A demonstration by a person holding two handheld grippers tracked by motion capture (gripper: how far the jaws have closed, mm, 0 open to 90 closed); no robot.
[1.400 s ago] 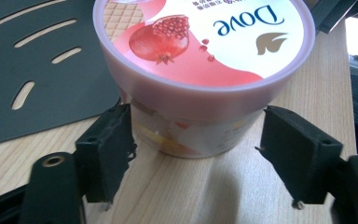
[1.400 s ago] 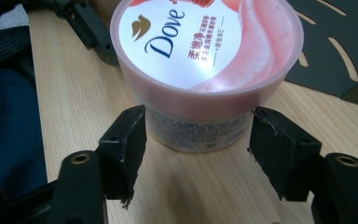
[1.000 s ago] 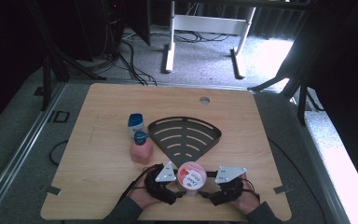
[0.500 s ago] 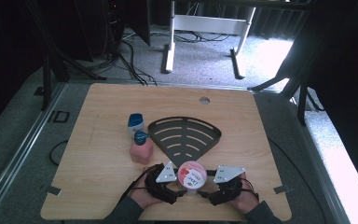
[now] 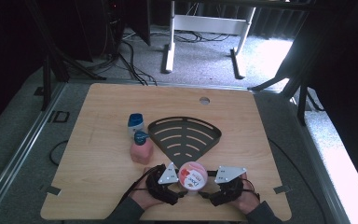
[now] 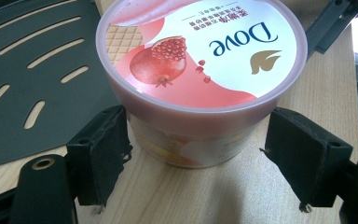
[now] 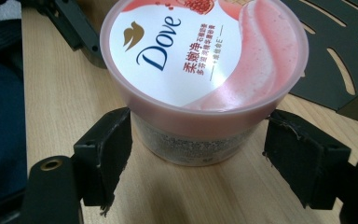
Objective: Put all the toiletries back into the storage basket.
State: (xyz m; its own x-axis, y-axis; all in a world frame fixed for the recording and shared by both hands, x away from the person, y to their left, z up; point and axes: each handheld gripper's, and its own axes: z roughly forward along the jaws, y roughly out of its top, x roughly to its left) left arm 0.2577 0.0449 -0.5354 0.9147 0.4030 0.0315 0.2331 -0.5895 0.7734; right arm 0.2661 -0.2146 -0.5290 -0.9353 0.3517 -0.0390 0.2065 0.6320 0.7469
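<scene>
A pink Dove tub (image 5: 193,175) with a pomegranate lid stands upright on the wooden table (image 5: 98,177) near its front edge. My left gripper (image 5: 178,187) comes at it from the left and my right gripper (image 5: 208,189) from the right. In the left gripper view the tub (image 6: 200,70) sits between the open jaws of the left gripper (image 6: 204,144); the left pad (image 6: 103,149) is at its wall and the right pad (image 6: 305,158) stands clear. The right gripper view has the tub (image 7: 200,60) between the open jaws of the right gripper (image 7: 204,151) in the same way.
A black fan-shaped slotted tray (image 5: 184,135) lies just behind the tub. Left of the tray stand a pink bottle with a blue cap (image 5: 141,148) and a small blue-lidded jar (image 5: 135,122). A round hole (image 5: 204,100) is near the table's far edge.
</scene>
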